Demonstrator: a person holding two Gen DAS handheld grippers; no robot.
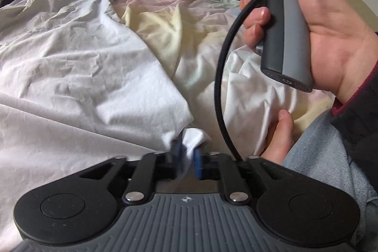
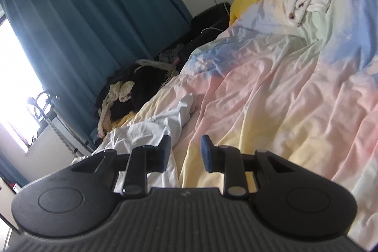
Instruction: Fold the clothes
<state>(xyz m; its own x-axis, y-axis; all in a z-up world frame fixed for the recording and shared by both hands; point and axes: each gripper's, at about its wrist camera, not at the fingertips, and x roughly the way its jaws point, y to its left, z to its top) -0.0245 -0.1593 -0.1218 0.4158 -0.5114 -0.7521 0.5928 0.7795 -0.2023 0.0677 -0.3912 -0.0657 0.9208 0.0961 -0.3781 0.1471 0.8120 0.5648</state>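
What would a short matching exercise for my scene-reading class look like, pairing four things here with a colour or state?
Things:
1. white garment
2. curtain
3. left gripper
4. right gripper

Descriptions:
A. teal, hanging by the window
B. nothing between its jaws
C. spread out, creased, on the pastel bedcover
D. a fold of white cloth between its jaws

Pairs: 1-C, 2-A, 3-D, 4-B

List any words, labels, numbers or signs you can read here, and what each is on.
No words or numbers are readable in either view.
Small compass-like cross mark, no letters: on the left gripper's grey ribbed body.
Same mark on the right gripper: too dark and blurred to make out.
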